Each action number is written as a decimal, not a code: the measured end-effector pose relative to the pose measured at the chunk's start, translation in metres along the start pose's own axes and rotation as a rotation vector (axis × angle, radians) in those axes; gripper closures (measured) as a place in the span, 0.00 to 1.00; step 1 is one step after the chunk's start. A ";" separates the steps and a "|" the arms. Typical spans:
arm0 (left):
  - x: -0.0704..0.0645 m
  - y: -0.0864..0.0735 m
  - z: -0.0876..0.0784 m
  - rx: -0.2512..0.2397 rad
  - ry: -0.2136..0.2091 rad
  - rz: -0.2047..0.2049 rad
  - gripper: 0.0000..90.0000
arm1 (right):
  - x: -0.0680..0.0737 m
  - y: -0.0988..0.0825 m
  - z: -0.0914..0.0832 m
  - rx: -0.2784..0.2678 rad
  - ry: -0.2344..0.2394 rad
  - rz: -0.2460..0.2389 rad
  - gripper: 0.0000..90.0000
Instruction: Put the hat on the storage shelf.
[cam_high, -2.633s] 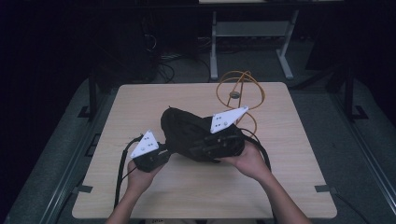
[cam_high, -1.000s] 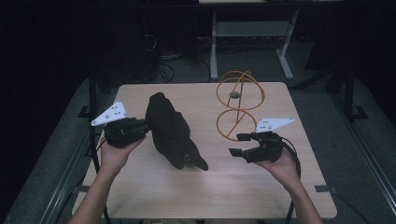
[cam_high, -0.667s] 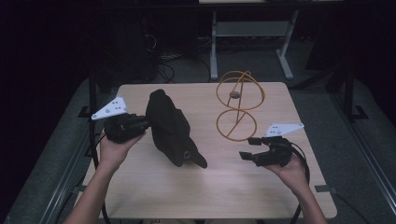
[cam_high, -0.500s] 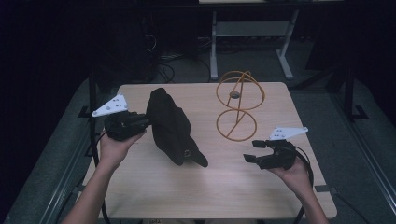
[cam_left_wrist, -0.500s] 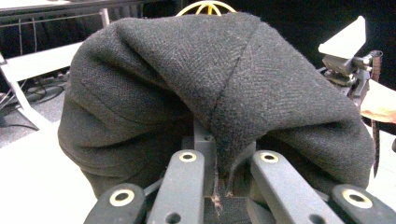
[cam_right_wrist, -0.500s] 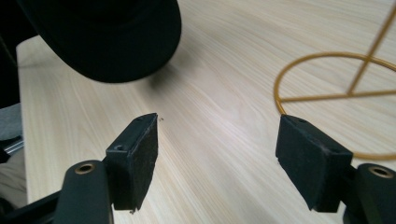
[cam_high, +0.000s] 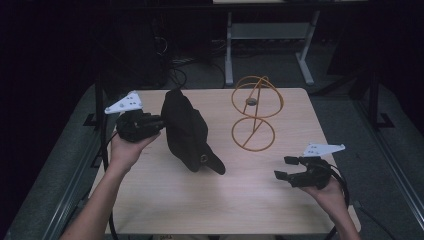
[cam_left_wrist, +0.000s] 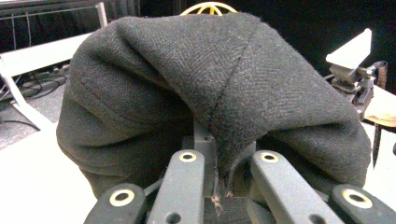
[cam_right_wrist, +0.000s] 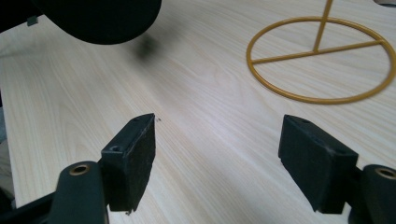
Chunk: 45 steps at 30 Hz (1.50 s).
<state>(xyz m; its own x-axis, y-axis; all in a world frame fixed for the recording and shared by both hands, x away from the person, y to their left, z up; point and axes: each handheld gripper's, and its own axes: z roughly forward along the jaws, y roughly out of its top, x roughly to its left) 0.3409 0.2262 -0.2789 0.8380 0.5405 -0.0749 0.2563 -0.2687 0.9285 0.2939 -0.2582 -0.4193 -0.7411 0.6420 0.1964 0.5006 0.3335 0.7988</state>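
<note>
While the left claw (cam_high: 150, 123) pinches the black cap (cam_high: 187, 132) at its rear edge, brim hanging toward the table (cam_high: 165, 200), the empty right claw (cam_high: 286, 168) has just been opening well off to its right.

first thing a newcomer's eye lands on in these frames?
The black cap, lifted over the left half of the table with its fabric pinched in the shut left gripper. Next, the gold wire stand upright at centre-right. The right gripper hangs near the table's right edge, jaws open on nothing.
</note>
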 end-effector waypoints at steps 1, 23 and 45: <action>0.000 0.002 0.001 0.003 0.001 0.000 0.95 | 0.000 -0.001 -0.001 -0.004 -0.001 0.002 0.30; 0.019 0.049 0.042 0.019 -0.052 0.009 0.95 | -0.016 -0.011 -0.017 -0.031 -0.018 0.029 0.28; 0.019 0.108 0.090 0.044 -0.087 0.077 0.95 | -0.021 -0.012 -0.020 -0.051 -0.044 0.032 0.27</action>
<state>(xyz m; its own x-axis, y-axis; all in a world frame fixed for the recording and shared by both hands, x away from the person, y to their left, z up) 0.4274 0.1355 -0.2131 0.8941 0.4464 -0.0368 0.2087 -0.3424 0.9161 0.2948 -0.2892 -0.4219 -0.7037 0.6823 0.1980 0.4996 0.2771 0.8208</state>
